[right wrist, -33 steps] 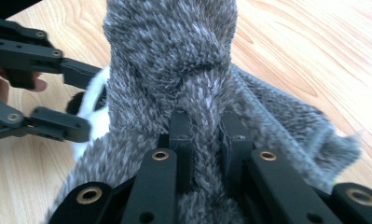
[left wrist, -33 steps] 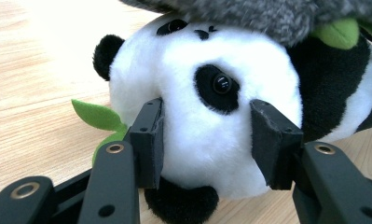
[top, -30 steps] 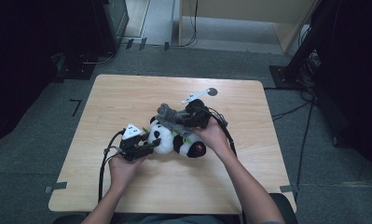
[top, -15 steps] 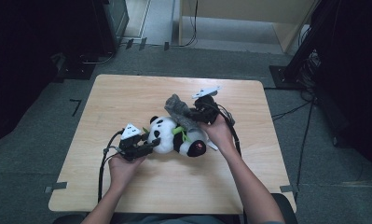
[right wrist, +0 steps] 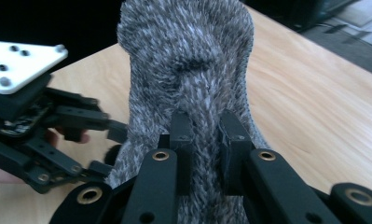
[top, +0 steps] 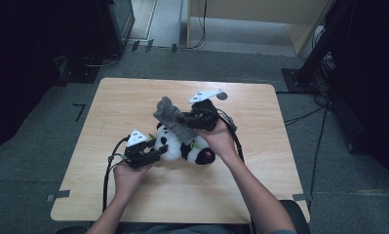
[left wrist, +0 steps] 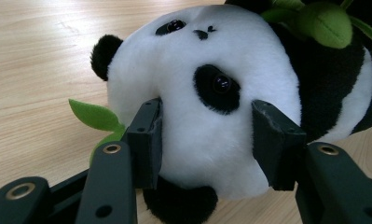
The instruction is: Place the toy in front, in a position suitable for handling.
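Near the middle of the desk (top: 133, 97) lies the toy panda (top: 182, 146). Left tongs (left wrist: 204, 135) grip its white head, jaws part open and just easing wider, pads pressing the plush. Right tongs (right wrist: 207, 126), lifted above the panda, are pinched tight on a grey fuzzy cloth (right wrist: 188, 60).

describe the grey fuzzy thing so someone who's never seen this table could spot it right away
On the light wooden table, look near the middle, where a panda plush lies. Just above it the right gripper pinches a grey fuzzy cloth, lifted off the tabletop. It is the one speckled grey, shaggy item; the panda is black and white.
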The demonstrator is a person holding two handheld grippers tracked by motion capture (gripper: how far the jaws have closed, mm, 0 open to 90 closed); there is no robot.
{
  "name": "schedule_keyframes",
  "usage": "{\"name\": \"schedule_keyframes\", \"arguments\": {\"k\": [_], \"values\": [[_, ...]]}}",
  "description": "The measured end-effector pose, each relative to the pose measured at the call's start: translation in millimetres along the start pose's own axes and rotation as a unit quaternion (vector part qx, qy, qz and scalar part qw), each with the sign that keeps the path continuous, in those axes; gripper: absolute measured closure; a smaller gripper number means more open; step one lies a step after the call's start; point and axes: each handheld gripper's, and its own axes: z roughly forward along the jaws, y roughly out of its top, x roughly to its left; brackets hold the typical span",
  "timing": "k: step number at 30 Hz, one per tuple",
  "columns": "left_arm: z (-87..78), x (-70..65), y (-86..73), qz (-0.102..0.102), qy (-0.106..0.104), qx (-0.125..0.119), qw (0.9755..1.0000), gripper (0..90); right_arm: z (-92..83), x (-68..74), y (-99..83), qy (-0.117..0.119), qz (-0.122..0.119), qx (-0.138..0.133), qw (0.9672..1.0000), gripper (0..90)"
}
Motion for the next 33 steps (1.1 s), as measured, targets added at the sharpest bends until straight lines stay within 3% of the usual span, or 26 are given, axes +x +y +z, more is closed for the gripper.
{"name": "schedule_keyframes", "arguments": {"k": [3,7,10,17,25,33], "values": [[-0.3,-1.3,-1.2,0.007,0.002,-0.001,1.0000,45.1,15.5,6.1,-1.9,0.017,-0.001,0.023,0.9996,79.7],[1.9,0.0,-2.9,0.002,-0.007,-0.009,0.9999,35.0,35.5,6.6,-10.0,0.028,-0.002,0.060,0.9978,78.8],[5.3,0.6,-3.8,0.003,-0.012,-0.012,0.9998,27.5,38.1,3.1,-13.2,0.030,0.005,0.053,0.9981,78.9],[14.3,-1.4,-7.1,0.027,-0.011,-0.023,0.9993,16.5,37.4,-0.1,-16.1,0.028,0.012,0.049,0.9983,78.8],[15.5,-0.8,-6.3,0.031,-0.008,-0.017,0.9993,24.1,30.9,-5.7,-16.5,0.011,0.010,0.052,0.9985,77.8],[15.1,-0.5,-4.9,0.024,-0.009,-0.016,0.9996,24.0,13.2,-33.6,-24.1,-0.033,0.034,0.052,0.9975,78.3]]}}
